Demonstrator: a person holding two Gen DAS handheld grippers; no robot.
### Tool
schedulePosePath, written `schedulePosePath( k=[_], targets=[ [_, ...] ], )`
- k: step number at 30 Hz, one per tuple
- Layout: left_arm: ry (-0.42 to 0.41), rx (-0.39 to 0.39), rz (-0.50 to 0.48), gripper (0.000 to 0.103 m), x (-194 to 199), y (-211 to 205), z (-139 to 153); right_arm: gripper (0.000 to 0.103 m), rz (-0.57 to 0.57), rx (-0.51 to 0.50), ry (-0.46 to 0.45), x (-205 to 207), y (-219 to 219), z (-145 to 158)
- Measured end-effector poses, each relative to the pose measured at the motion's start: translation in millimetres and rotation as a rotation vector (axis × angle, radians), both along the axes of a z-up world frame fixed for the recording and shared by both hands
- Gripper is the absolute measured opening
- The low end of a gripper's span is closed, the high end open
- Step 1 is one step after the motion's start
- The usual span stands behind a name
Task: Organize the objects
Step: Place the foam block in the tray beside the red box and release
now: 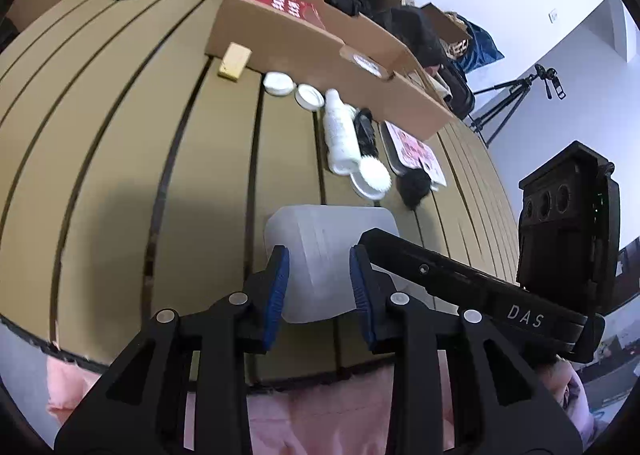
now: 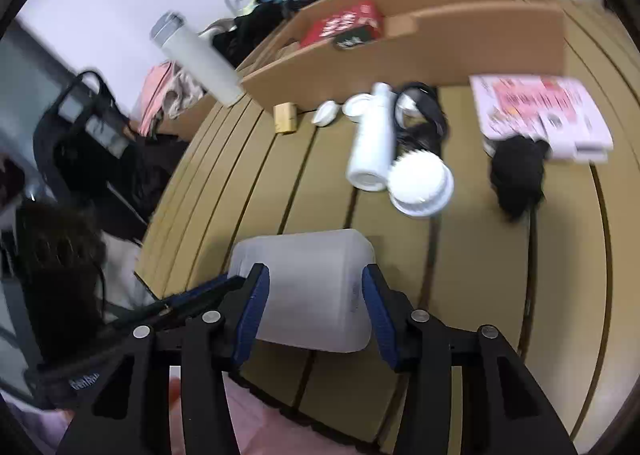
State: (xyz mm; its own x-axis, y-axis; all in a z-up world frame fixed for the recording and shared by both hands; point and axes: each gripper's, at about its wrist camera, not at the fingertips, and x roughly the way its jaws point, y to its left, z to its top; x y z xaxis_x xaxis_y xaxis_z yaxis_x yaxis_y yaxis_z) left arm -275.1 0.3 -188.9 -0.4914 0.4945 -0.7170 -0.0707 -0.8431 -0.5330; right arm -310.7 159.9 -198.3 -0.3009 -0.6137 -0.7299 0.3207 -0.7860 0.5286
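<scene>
Near the counter's (image 1: 120,135) front edge, both claws clamp a translucent plastic container (image 1: 324,255): left claw (image 1: 318,283) on a narrow part, right claw (image 2: 314,311) across its wider body. Likely light, smooth-walled and slightly yielding; flat sides suit gripping.

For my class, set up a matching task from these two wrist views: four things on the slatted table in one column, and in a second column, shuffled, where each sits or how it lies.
Things
1. translucent plastic container
2. white bottle
3. small tan block
4. red packet

Places or states
A. inside the cardboard box
B. lying on its side beside the round white brush
C. between the pads of both grippers, left gripper and right gripper
D. on the table in front of the box wall

Pairs: 1-C, 2-B, 3-D, 4-A
</scene>
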Motion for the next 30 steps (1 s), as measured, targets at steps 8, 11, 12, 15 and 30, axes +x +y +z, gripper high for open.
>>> schedulePosePath(
  k=[8, 11, 12, 15, 30],
  targets=[
    [0.112, -0.011, -0.049, 0.026, -22.5, 20.0, 69.4, 0.044, -0.072, 0.056, 0.161, 9.9, 9.3, 64.5],
    [0.189, -0.037, -0.064, 0.026, -66.9, 17.6, 113.0, 0.044, -0.07, 0.036, 0.208, -24.1, 10.1, 103.7],
    [0.19, -0.036, -0.068, 0.026, -88.7, 16.3, 123.3, 0.043, -0.066, 0.041, 0.217, -37.8, 7.1, 114.0],
    [0.145, -0.017, -0.024, 0.026, -151.9, 6.1, 130.8, 0.042, -0.063, 0.095, 0.25, -84.7, -5.6, 135.9],
    [0.043, -0.231, 0.084, 0.053, -214.3, -26.9, 62.7, 0.033, -0.031, 0.188, -0.025, -225.3, -69.1, 24.0]
  ],
)
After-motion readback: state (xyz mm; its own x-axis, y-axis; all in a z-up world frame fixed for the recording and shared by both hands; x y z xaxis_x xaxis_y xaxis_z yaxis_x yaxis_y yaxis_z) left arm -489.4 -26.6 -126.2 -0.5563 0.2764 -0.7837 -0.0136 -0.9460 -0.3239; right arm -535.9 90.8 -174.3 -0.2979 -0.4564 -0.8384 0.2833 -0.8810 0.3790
